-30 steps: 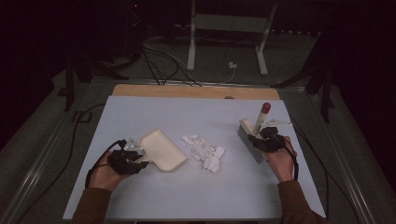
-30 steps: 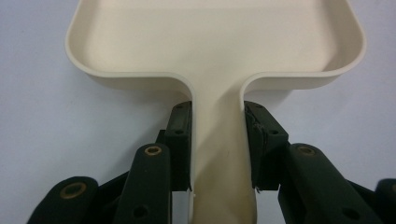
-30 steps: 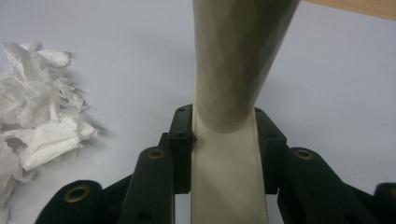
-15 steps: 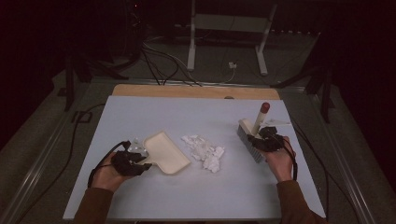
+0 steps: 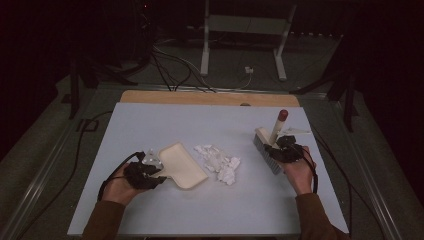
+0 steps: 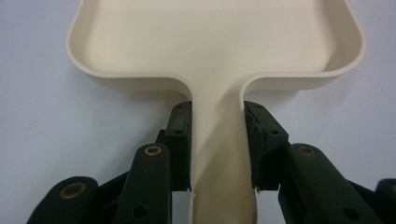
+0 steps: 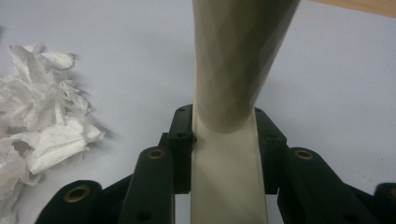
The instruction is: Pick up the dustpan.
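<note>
Table [image 5: 150, 210]: pale grey-blue top, wooden strip along far edge. Cream dustpan [image 5: 181, 165] lies flat at left-centre, tray empty, mouth toward the paper. Left tool [image 5: 156, 172] clamped on the dustpan's handle, jaws pressed to both sides. Hand brush [image 5: 266, 150] at right, bristles on table, red-tipped handle tilted up; right tool [image 5: 280, 150] clamped on its handle. Crumpled white paper scraps [image 5: 220, 162] lie between dustpan and brush, just beside the pan's mouth.
</note>
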